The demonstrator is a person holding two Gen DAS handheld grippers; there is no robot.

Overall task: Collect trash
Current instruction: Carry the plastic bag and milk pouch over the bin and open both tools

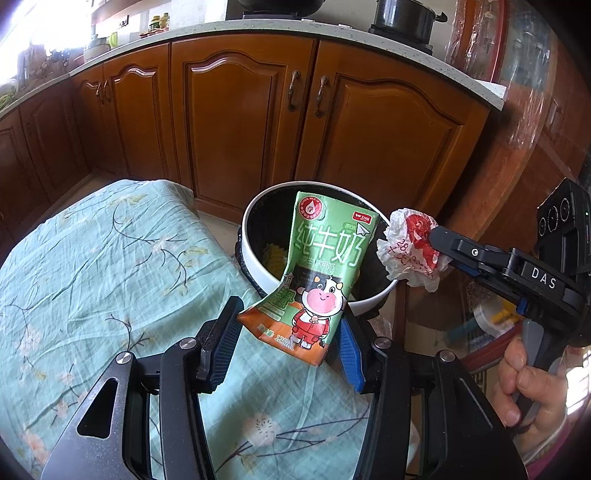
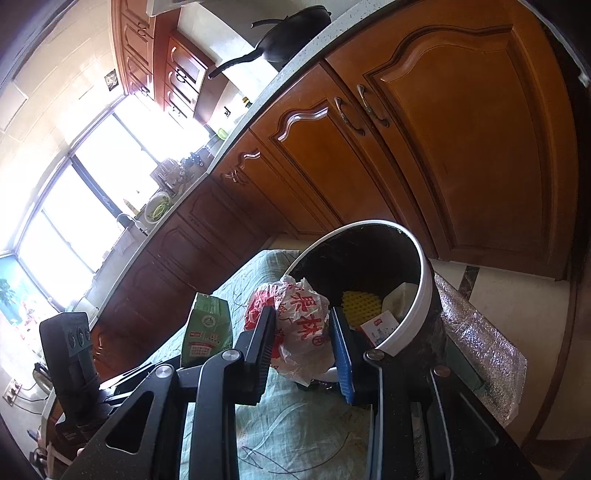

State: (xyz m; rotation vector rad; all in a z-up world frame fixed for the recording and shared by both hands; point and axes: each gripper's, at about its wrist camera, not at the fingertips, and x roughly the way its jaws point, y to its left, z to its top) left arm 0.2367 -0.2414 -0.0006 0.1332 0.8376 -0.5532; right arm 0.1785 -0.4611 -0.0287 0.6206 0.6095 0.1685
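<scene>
My left gripper [image 1: 290,326] is shut on a squashed green milk carton [image 1: 321,273] with a cartoon cow, held over the near rim of the white-rimmed trash bin [image 1: 258,273]. The carton also shows in the right wrist view [image 2: 208,328]. My right gripper [image 2: 303,332] is shut on a crumpled white and red plastic wrapper [image 2: 303,332], held at the bin's rim [image 2: 417,317]. In the left wrist view the wrapper [image 1: 410,251] hangs from the right gripper [image 1: 437,243] just right of the carton. The bin holds yellow foam netting [image 2: 360,302] and small cartons [image 2: 378,326].
A table with a light green floral cloth [image 1: 92,277] lies under and left of the grippers. Wooden kitchen cabinets [image 1: 240,118] stand behind the bin, with pots on the counter [image 1: 402,18]. A silver foil mat [image 2: 480,354] lies right of the bin.
</scene>
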